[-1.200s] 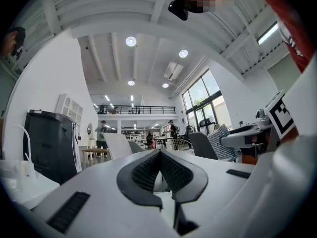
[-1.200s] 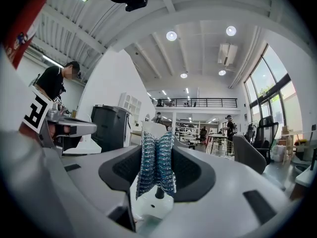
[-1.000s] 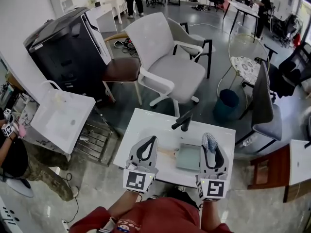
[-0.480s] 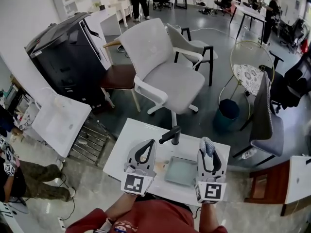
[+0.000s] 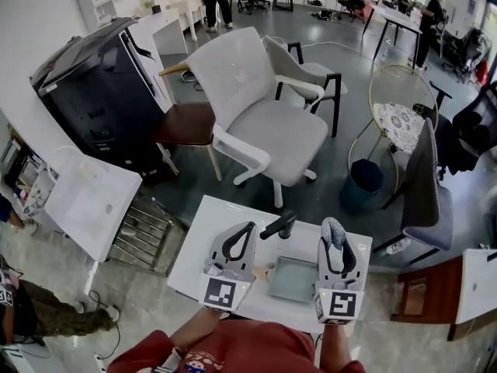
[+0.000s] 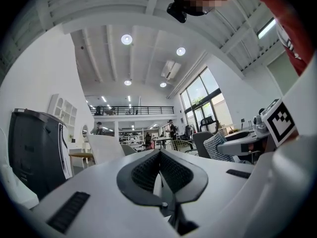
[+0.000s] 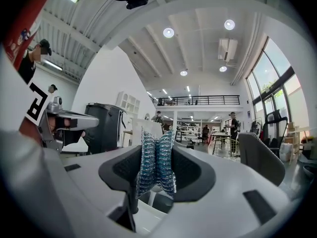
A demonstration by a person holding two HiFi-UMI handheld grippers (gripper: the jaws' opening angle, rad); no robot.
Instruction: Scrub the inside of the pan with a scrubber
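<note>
Only the head view shows the pan [image 5: 291, 280], lying on the white worktop [image 5: 203, 235] between both tools, while the gripper views show the left claw [image 6: 159, 157] closed and empty and the right claw [image 7: 156, 155] clamping the blue scrubber [image 7: 156, 168].

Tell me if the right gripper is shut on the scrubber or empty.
Shut on it: the right gripper has the blue scrubber pinched between its jaws, plain in the right gripper view.
</note>
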